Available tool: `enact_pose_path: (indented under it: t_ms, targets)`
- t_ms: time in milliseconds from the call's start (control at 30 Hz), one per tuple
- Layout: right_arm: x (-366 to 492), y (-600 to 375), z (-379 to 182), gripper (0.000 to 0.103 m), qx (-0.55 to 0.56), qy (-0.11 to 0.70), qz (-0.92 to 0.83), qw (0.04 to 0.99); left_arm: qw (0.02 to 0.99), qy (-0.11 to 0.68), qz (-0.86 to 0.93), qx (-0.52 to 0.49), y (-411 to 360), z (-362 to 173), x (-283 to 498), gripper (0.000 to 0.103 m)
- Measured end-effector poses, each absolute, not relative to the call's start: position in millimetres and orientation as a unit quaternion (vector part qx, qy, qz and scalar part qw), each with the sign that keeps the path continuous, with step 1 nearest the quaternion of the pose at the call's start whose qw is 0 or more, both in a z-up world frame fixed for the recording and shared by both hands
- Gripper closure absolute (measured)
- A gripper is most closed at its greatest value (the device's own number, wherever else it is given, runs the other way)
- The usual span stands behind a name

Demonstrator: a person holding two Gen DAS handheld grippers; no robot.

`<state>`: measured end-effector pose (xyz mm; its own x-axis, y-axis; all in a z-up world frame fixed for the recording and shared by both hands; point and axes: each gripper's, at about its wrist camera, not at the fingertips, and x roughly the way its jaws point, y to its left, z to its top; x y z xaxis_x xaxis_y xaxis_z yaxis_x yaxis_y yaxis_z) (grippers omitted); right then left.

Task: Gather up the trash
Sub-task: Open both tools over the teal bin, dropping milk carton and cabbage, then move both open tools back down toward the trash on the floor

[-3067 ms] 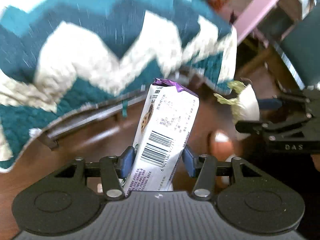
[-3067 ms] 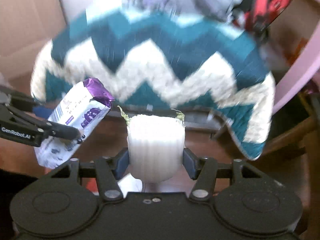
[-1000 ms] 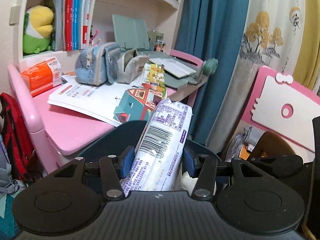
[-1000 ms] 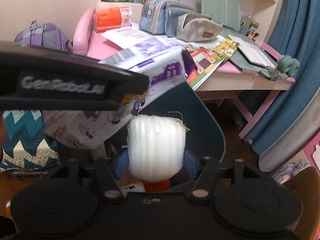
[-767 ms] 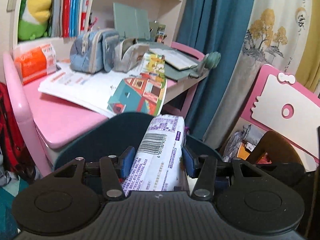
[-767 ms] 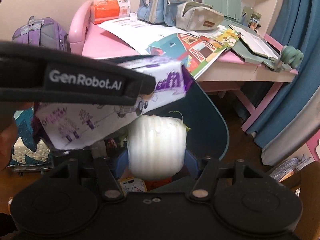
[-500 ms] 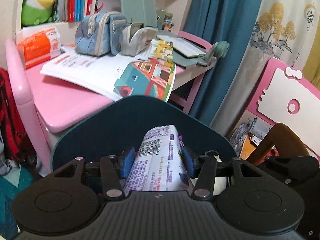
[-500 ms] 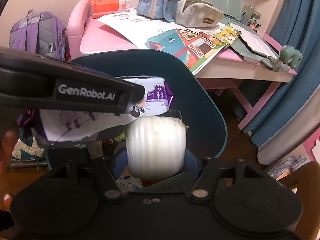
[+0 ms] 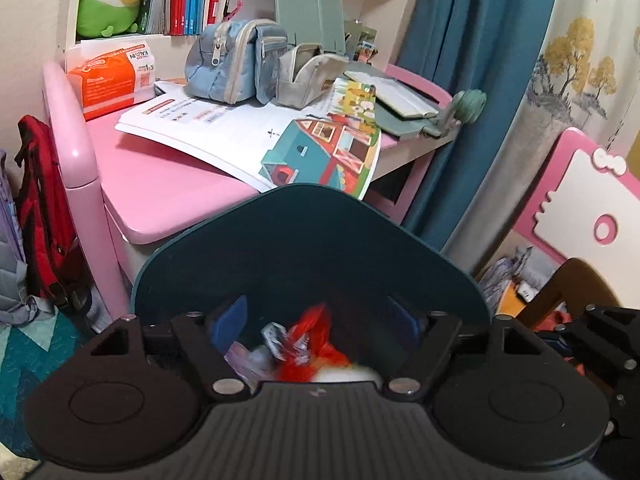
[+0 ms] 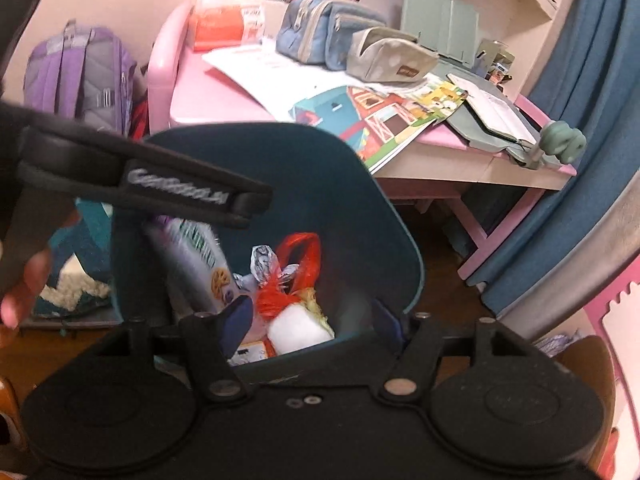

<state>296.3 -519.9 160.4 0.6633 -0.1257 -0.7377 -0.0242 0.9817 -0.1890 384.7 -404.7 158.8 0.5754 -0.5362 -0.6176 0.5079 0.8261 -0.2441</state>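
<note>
right wrist view only: snack wrapper (image 10: 192, 264) upright inside teal bin (image 10: 380, 216), white cup (image 10: 298, 328) beside; left gripper (image 9: 316, 320) and right gripper (image 10: 310, 320) jaws just opened, empty, trash below them

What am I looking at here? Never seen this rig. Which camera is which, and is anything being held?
There is no robot arm. A person holds a two-finger tool in each hand, and each tool carries a fisheye camera looking along its fingers. One picture is from the left tool, the other from the right tool. The black bar crossing the right view is the left tool seen from the side.

Both tools point down into a teal bin beside a pink desk that holds papers and pencil cases. The jaws of both tools have just been opening and grip nothing.

Inside the bin are a purple-and-white snack wrapper, which is blurred, a white ribbed cup and a red plastic bag.
</note>
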Motion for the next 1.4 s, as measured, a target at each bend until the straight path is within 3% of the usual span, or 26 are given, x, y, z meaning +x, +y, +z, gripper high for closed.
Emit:
enact_pose_path:
  t_ms: [400, 800, 1133, 1400]
  targets:
    - [250, -470, 202, 0.037, -0.065, 0.351, 0.009, 0.934, 0.905, 0.293, -0.307, -0.004, -338, 205, 309, 0.023]
    - [242, -364, 201, 0.035, -0.003, 0.339, 0.091, 0.936, 0.943, 0.273, -0.189, -0.021, -159, 205, 272, 0.022]
    - [273, -236, 132, 0.035, -0.033, 0.353, 0.165, 0.92, 0.954, 0.268, -0.132, -0.026, 28, 130, 255, 0.021]
    - [272, -156, 43, 0.034, -0.019, 0.43, 0.203, 0.879, 0.941, 0.311, -0.116, -0.065, 103, 51, 233, 0.019]
